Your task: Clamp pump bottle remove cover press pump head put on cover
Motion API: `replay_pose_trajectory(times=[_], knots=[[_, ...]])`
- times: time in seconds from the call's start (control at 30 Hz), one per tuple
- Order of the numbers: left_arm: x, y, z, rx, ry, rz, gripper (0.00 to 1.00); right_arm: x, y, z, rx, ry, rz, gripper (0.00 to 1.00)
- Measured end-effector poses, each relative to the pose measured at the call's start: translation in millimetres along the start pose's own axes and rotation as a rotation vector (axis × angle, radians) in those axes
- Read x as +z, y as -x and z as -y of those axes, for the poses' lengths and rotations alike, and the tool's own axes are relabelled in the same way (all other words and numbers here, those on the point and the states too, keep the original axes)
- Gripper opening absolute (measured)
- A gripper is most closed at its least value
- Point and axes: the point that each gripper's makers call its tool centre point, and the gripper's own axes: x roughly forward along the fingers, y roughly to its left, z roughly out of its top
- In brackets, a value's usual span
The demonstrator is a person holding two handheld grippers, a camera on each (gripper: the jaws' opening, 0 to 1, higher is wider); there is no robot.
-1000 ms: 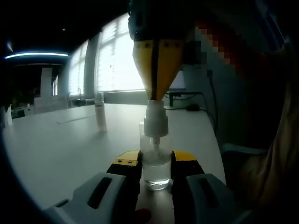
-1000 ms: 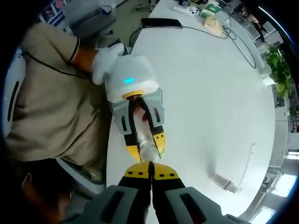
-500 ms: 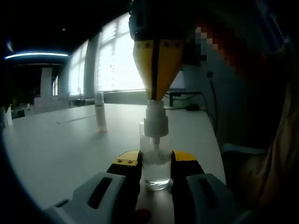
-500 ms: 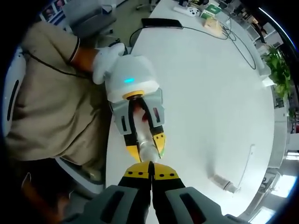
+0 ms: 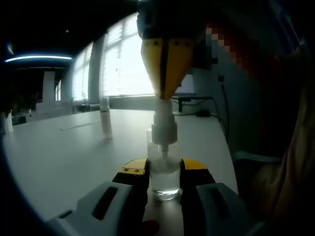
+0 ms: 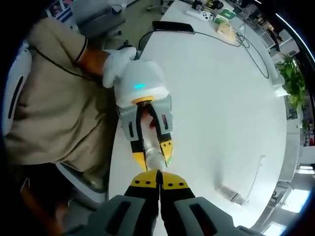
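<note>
A clear pump bottle (image 5: pixel 164 183) with a white pump head (image 5: pixel 164 129) stands on the white table (image 5: pixel 64 157). My left gripper (image 5: pixel 165 169) is shut on the bottle's lower body. From above, my right gripper (image 5: pixel 165 96) comes down shut, with its yellow tips at the top of the pump head and nothing between its jaws. In the right gripper view its own shut jaws (image 6: pixel 158 173) point straight down at the bottle (image 6: pixel 150 142), which the left gripper (image 6: pixel 153 153) holds. The clear cover (image 5: pixel 105 118) stands apart on the table, and is the small tube (image 6: pixel 230 193) in the right gripper view.
A person in a beige shirt and white glove (image 6: pixel 120 59) holds the left gripper at the table's edge (image 6: pixel 115 147). Cables, a black flat item (image 6: pixel 172 25) and small boxes (image 6: pixel 226 22) lie at the far end. A plant (image 6: pixel 290 83) stands past the table. Bright windows (image 5: pixel 123 64) are behind.
My right gripper has risen slightly, so its yellow tips sit a little higher over the pump head. The bottle, the left gripper and the cover have not moved.
</note>
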Motion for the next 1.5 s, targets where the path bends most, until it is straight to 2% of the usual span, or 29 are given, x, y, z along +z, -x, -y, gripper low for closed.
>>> replay_pose_trajectory(times=[0.53,0.93,1.4,1.5], knots=[[0.1,0,-0.6,0.0,-0.002,0.0,0.15,1.0,2,0,-0.051,0.011,0.039,0.0],[-0.5,0,-1.0,-0.001,-0.003,-0.001,0.15,0.2,3,1,-0.068,-0.028,0.112,0.0],[-0.4,0,0.0,-0.003,0.001,-0.001,0.15,3.5,9,4,-0.107,-0.003,0.157,0.0],[-0.3,0,0.4,-0.003,0.002,-0.002,0.15,6.1,14,4,-0.117,-0.008,0.19,0.0]])
